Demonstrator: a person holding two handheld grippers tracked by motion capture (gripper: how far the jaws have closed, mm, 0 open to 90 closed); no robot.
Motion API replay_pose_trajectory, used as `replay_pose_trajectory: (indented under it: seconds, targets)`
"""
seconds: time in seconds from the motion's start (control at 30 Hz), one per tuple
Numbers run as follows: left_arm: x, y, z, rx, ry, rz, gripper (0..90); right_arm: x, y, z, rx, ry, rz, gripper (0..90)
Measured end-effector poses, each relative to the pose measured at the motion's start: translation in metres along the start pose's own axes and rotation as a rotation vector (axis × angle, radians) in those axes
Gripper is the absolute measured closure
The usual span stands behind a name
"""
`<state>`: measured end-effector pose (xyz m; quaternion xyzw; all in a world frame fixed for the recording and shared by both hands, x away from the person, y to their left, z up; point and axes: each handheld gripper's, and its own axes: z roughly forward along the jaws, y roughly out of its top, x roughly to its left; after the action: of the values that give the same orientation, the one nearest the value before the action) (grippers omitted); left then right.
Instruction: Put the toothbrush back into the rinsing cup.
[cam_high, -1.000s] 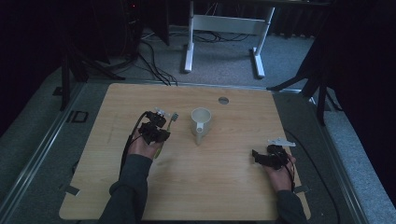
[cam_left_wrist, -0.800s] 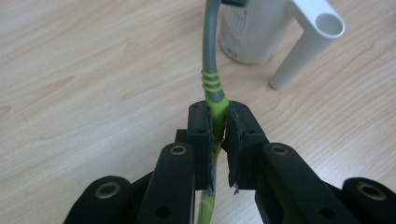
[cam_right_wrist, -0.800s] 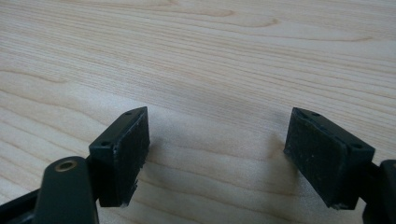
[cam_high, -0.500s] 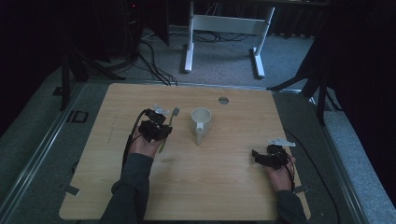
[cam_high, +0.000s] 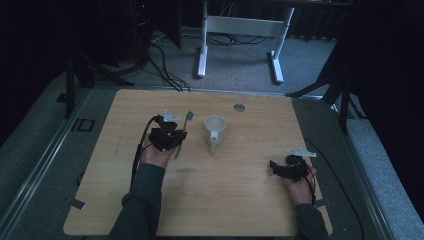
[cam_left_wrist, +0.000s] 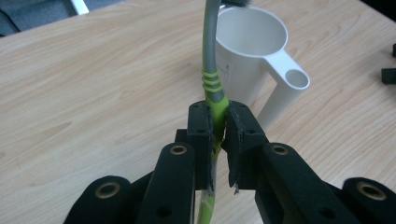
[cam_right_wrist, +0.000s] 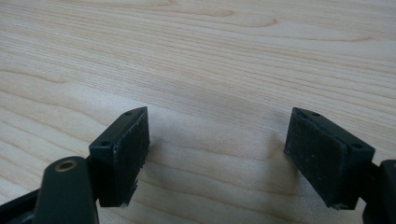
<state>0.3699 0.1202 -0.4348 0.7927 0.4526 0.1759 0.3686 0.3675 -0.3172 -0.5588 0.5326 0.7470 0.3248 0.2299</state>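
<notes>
A dim room with grey carpet and the white legs of a stand behind frames a pale wooden bench (cam_high: 240, 200). The toothbrush (cam_left_wrist: 212, 88), grey in its upper stem and green with ribbed rings lower down, is clamped in the left tongs (cam_left_wrist: 218, 135): the two black pads press on its green handle from both sides, and the stem rises from between them towards the mug, its head cut off at the top edge of the left gripper view. In the high view the toothbrush (cam_high: 183, 131) runs lengthwise beside the left tongs (cam_high: 170, 134), its brush end pointing away from the person, just to the left of the mug. The white mug (cam_left_wrist: 252, 51) stands upright with its mouth open to the top and its hollow handle turned towards the person; in the high view the mug (cam_high: 215, 130) sits near the middle of the bench, close to the toothbrush but apart from it. The right tongs (cam_right_wrist: 217, 154) rest low over bare wood with the jaws standing wide apart and nothing between them; in the high view the right tongs (cam_high: 280, 167) lie near the bench's right edge, well apart from the mug. A small round metal disc (cam_high: 239, 107) sits in the bench top near the far edge.
</notes>
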Motion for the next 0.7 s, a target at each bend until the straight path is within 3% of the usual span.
replay_pose_trajectory:
  seconds: [0.5,0.7]
  targets:
    - [-0.0012,0.0011,-0.0007,-0.112,-0.034,-0.002,81.1,-0.0001,0.0,0.0001,-0.001,0.0,-0.001,21.5]
    - [-0.0004,0.0019,-0.0015,-0.144,-0.044,-0.02,81.1,-0.0001,0.0,0.0001,-0.001,0.0,-0.001,21.5]
